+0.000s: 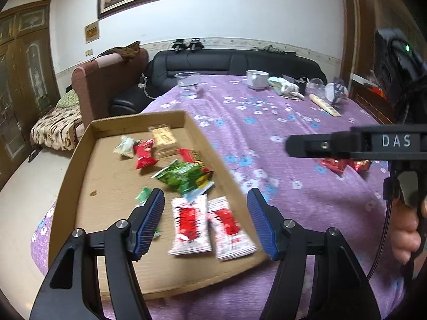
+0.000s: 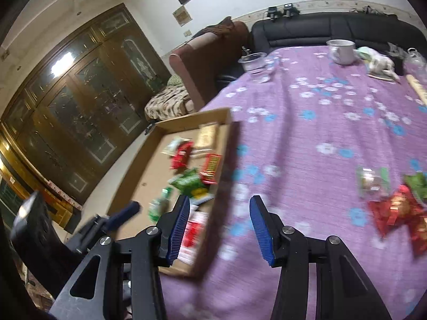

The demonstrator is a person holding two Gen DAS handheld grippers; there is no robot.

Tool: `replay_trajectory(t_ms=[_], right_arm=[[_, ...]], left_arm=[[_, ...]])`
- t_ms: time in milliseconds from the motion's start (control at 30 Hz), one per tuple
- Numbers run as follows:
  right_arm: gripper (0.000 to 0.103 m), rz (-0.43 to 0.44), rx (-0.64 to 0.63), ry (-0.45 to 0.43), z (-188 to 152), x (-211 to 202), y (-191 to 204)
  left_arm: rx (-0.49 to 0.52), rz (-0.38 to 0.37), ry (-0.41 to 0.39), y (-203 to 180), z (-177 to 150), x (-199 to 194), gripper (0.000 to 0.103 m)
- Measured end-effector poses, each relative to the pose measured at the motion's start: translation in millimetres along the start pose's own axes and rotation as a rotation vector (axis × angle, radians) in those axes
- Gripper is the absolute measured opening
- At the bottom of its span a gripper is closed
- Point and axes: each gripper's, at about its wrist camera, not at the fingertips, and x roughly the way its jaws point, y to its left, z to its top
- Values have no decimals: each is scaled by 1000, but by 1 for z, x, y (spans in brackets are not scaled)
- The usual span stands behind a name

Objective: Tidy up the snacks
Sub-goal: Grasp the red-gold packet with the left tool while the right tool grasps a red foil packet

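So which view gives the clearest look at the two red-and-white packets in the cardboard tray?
The left wrist view. The two red-and-white packets lie side by side near the tray's front edge, fully visible between the open left tongs. In the right wrist view, one blurred packet shows, half hidden behind a tong finger.

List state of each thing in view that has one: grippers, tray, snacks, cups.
left gripper: open, empty, over the tray
right gripper: open, empty, over the tablecloth
cardboard tray: partly filled with snack packets
two white-and-red packets: flat in tray, side by side
red packets: loose on tablecloth, outside tray
clear plastic cup: upright
white mug: upright
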Motion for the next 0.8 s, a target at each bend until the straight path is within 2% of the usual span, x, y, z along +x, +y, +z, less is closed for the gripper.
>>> replay_trajectory(t_ms=[100, 267, 367, 433, 533, 633, 700, 733, 800], right_arm=[[49, -54, 27, -63, 2, -25, -35], [50, -146, 162, -184, 11, -61, -112], [50, -219, 230, -180, 11, -64, -144], [50, -200, 286, -150, 9, -57, -160], [50, -200, 284, -100, 8, -40, -162], [49, -125, 270, -40, 3, -26, -151], [49, 28, 265, 18, 2, -18, -142], [49, 103, 271, 19, 2, -20, -137], [49, 127, 269, -12, 5, -29, -133]], left_arm=[[27, -41, 13, -17, 7, 1, 64], [73, -125, 60, -54, 17, 10, 64], [97, -180, 81, -77, 20, 16, 64], [112, -212, 97, -90, 22, 21, 64], [139, -232, 113, -103, 25, 24, 64], [159, -240, 123, -110, 26, 27, 64], [166, -245, 130, -112, 25, 29, 64], [169, -248, 137, -113, 26, 31, 64], [172, -252, 145, -114, 27, 35, 64]])
